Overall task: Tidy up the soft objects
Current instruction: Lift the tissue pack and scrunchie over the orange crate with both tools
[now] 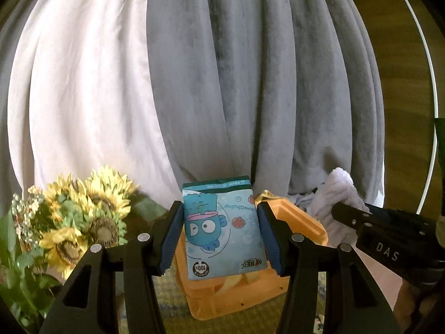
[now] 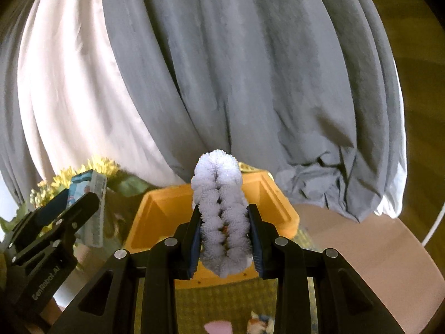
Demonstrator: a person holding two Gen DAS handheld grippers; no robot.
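Note:
My left gripper (image 1: pixel 220 236) is shut on a blue cartoon tissue pack (image 1: pixel 224 229) and holds it above the orange bin (image 1: pixel 303 222). My right gripper (image 2: pixel 224 239) is shut on a folded pale lilac fluffy towel (image 2: pixel 221 211), held upright over the same orange bin (image 2: pixel 155 217). The towel (image 1: pixel 336 194) and right gripper (image 1: pixel 372 228) also show at the right of the left wrist view. The tissue pack (image 2: pixel 91 194) and left gripper (image 2: pixel 55 222) show at the left of the right wrist view.
Artificial sunflowers (image 1: pixel 83 217) stand left of the bin. Grey (image 1: pixel 250 83) and white curtains (image 1: pixel 83 83) hang behind. A patterned green mat (image 2: pixel 222 300) lies under the bin on a tan surface (image 2: pixel 361 245).

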